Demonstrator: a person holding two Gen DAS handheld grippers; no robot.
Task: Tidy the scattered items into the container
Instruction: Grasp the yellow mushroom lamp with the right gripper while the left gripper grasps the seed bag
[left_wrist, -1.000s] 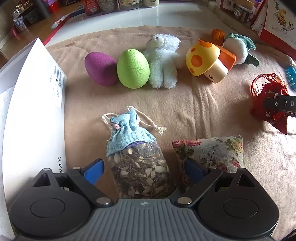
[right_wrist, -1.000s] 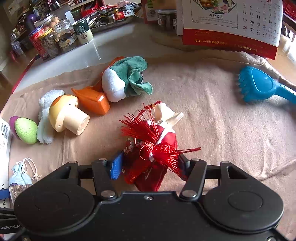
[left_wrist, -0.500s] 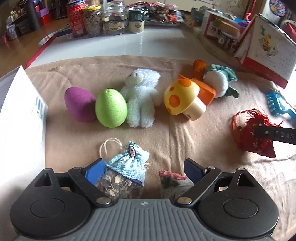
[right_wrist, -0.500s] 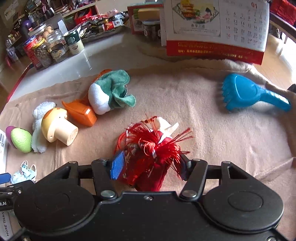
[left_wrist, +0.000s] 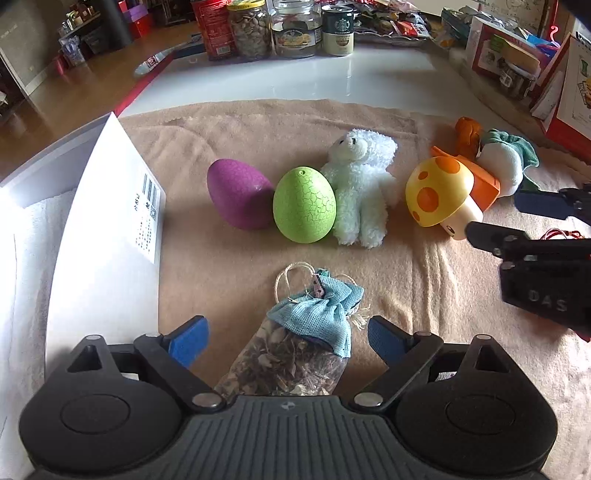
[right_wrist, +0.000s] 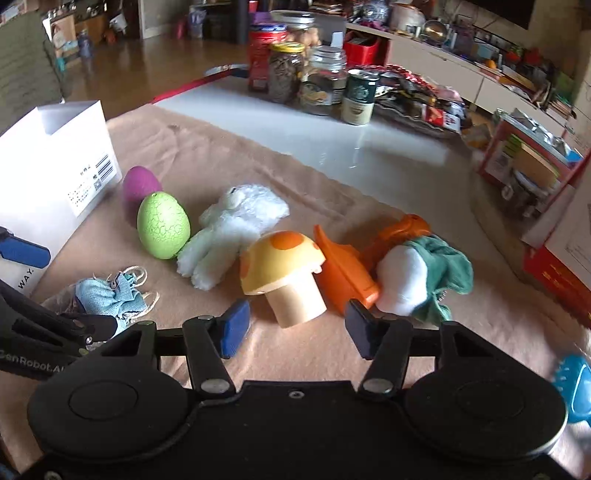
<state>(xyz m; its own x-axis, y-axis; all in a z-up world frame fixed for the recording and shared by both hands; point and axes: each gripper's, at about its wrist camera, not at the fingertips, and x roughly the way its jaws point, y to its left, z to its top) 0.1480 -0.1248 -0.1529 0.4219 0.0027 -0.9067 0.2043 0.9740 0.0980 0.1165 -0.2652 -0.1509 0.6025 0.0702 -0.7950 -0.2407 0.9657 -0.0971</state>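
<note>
I see a white table (left_wrist: 332, 79) with a tan cloth (left_wrist: 229, 280) over its near part. Around the green egg (left_wrist: 304, 209): purple egg (left_wrist: 238, 198) touching its left, white plush (left_wrist: 364, 188) against its right, mushroom (left_wrist: 439, 192) further right, sachet (left_wrist: 306, 332) in front, white box (left_wrist: 107, 236) far left. Jars (left_wrist: 251, 31) stand on the bare tabletop behind it.

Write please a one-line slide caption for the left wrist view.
Open left claw straddling a herb sachet on the tan blanket, toys lined up behind, white box at left.
</note>
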